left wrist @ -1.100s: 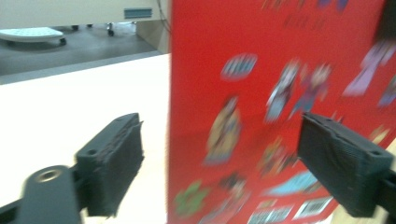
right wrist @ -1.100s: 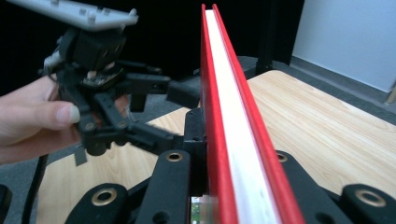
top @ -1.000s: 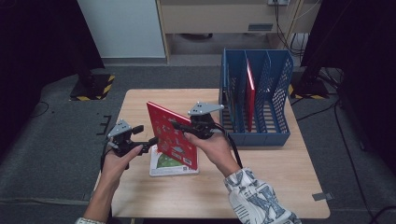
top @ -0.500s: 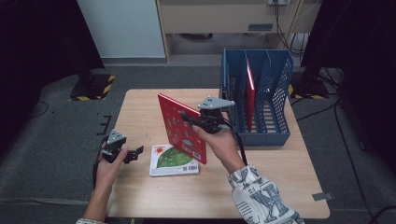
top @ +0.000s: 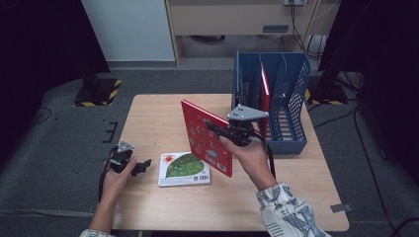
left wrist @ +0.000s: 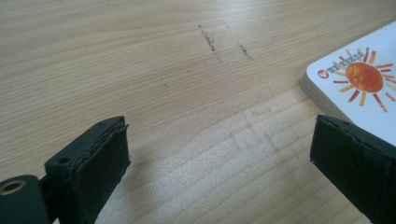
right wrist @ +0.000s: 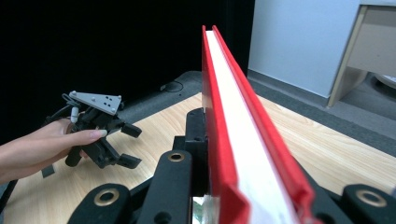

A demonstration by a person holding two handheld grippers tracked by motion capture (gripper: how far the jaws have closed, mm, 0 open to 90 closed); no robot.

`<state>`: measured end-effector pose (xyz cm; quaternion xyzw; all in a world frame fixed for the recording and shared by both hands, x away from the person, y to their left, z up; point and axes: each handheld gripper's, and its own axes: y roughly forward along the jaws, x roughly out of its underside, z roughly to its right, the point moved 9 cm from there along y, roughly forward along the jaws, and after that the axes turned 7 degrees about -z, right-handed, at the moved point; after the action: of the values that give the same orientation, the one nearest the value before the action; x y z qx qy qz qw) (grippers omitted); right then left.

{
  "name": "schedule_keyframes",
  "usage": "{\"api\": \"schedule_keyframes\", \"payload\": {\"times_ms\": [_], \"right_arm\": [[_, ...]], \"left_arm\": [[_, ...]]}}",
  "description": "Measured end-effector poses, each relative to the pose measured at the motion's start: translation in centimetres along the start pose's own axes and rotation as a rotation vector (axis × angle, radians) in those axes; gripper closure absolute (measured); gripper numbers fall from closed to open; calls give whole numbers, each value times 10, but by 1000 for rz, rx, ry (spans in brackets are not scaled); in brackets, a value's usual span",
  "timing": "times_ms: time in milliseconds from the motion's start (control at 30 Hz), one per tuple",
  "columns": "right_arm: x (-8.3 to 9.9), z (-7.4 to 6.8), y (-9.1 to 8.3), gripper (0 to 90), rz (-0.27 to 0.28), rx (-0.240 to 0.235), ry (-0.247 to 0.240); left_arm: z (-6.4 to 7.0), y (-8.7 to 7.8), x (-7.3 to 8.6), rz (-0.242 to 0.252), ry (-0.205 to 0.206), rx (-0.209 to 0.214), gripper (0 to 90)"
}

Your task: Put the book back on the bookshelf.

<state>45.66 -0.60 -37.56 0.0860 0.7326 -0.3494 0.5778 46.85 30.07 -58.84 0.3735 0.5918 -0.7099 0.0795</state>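
Observation:
My right gripper (top: pixel 221 133) is shut on the long edge of a red picture book (top: pixel 205 136) and holds it upright and tilted above the table's middle, left of the blue rack. The right gripper view shows the red book (right wrist: pixel 233 130) edge-on, with the right gripper (right wrist: pixel 217 186) clamped on its lower part. A white and green book (top: pixel 184 169) lies flat on the table. My left gripper (top: pixel 140 167) stands open just left of it, low over the wood. In the left gripper view, the left gripper (left wrist: pixel 219 158) has bare wood between its jaws, and the flat book's sun-printed corner (left wrist: pixel 359 81) is at right.
A blue mesh file rack (top: pixel 291 98) stands at the table's back right with another red book (top: pixel 265 91) upright in one slot. The wooden table (top: pixel 158 118) has bare room at the back left. The person's left hand and left gripper (right wrist: pixel 100 135) lie across the table.
The right gripper has carried the red book up and rightward toward the rack. The left gripper has drawn away from the book, leftward and down toward the table's front.

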Motion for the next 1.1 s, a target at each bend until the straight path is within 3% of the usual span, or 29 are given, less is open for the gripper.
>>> {"api": "schedule_keyframes", "payload": {"times_ms": [200, 633, 1100], "right_arm": [[6, 9, -22, 793, 13, 20, 19], [25, 22, -63, 793, 21, 49, 44], [43, 35, -97, 793, 21, 78, 77]], "left_arm": [[-4, 1, 3, -4, -27, -8, 31], [-4, 5, 9, -42, -25, -17, 34], [-3, 8, 10, -28, -15, -44, 0]]}}
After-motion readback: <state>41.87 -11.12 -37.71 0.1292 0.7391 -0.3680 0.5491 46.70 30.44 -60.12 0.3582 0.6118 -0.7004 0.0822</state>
